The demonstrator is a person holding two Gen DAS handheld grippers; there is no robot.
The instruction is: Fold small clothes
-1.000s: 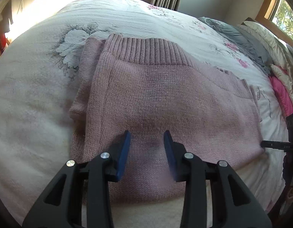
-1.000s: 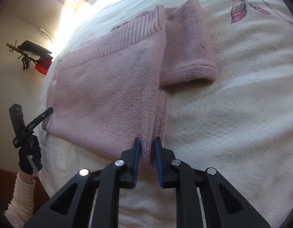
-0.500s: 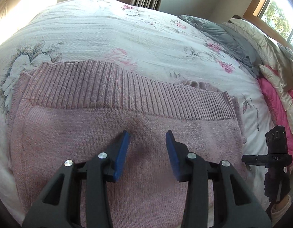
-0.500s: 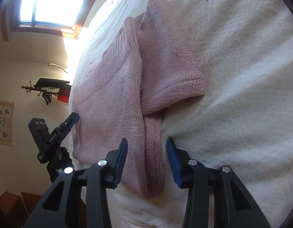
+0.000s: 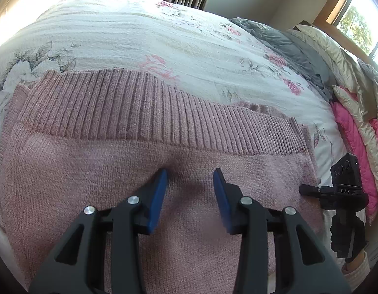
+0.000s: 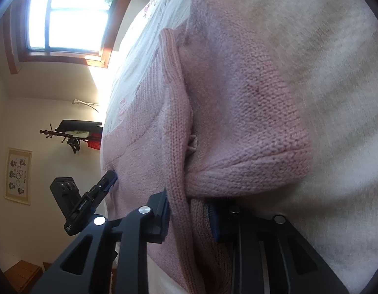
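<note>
Bed (image 5: pixel 140 31): a white bedspread with a flower print fills most of both views; it bears everything else.
Sweater (image 5: pixel 91 171): a pink knit garment lies flat on the bedspread, folded, its ribbed band (image 5: pixel 144 112) running across the far side in the left wrist view. In the right wrist view the sweater (image 6: pixel 250 112) shows a folded sleeve lying beside the edge of the body panel.
Bedding heap (image 5: pixel 348 103): grey, cream and bright pink covers are piled at the bed's right edge.
Left gripper (image 5: pixel 190 183): jaws spread wide, blue pads (image 5: pixel 159 191) resting on or just above the knit below the ribbed band, nothing between them. In the right wrist view the left gripper (image 6: pixel 110 178) touches the sweater's far edge.
Right gripper (image 6: pixel 189 210): jaws spread around the thick folded edge of the sweater, knit lying between them; whether they press it I cannot tell. In the left wrist view the right gripper (image 5: pixel 309 189) sits at the sweater's right edge.
</note>
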